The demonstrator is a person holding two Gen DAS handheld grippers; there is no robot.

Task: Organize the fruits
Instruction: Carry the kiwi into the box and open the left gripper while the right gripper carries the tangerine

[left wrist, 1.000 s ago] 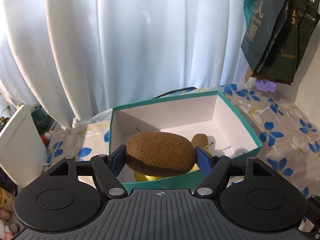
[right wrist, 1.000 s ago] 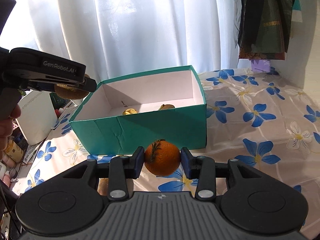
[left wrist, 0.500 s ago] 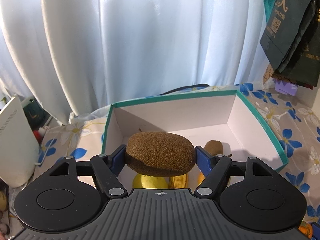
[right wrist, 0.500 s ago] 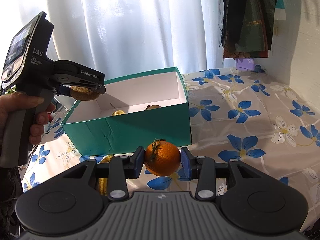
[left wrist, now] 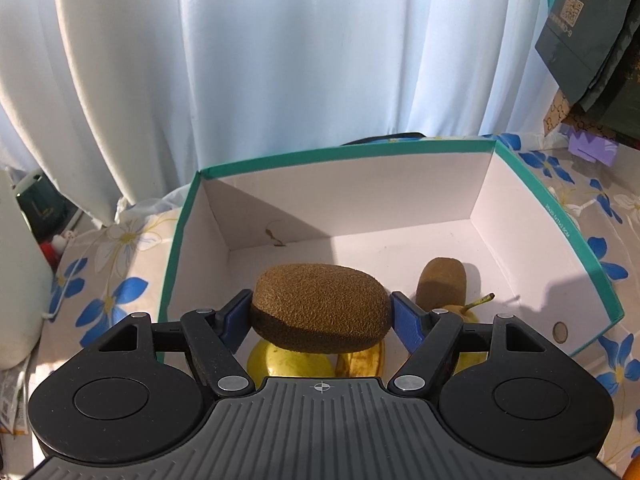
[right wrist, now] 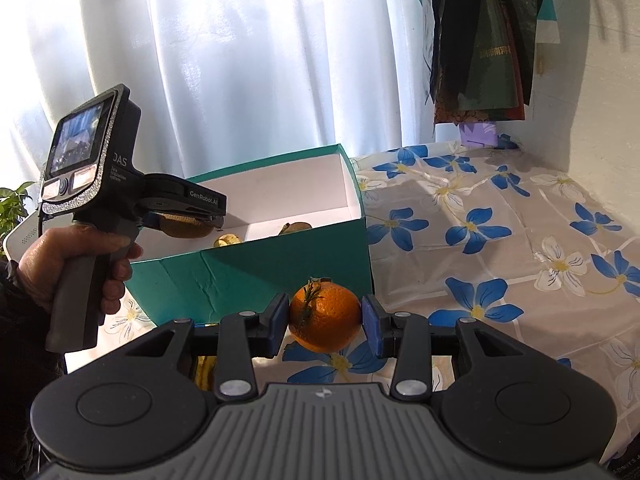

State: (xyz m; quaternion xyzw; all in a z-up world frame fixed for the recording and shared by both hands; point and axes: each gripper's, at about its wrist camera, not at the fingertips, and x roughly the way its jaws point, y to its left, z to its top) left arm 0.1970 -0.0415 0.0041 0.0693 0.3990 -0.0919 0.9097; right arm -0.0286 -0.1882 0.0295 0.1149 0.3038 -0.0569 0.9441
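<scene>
My left gripper [left wrist: 320, 314] is shut on a brown kiwi [left wrist: 320, 306], held over the near left part of the teal box [left wrist: 560, 216]. Inside the box lie a second kiwi [left wrist: 442, 284], a yellow pear [left wrist: 288, 362] and a banana [left wrist: 360, 360] under the held fruit. In the right wrist view the left gripper [right wrist: 188, 222] hangs over the box's [right wrist: 248, 276] left end with its kiwi [right wrist: 182, 229]. My right gripper [right wrist: 325, 320] is shut on an orange [right wrist: 325, 318] in front of the box, above the flowered cloth.
A person's hand [right wrist: 60, 256] holds the left gripper's handle. White curtains [left wrist: 280, 60] hang behind the box. Dark bags [right wrist: 492, 40] hang at the back right by a wall. A white device [left wrist: 16, 272] stands left of the box. Another banana [right wrist: 202, 372] lies below the right gripper.
The left gripper has carried the kiwi forward and down over the box's inside. The right gripper with the orange has stayed almost where it was.
</scene>
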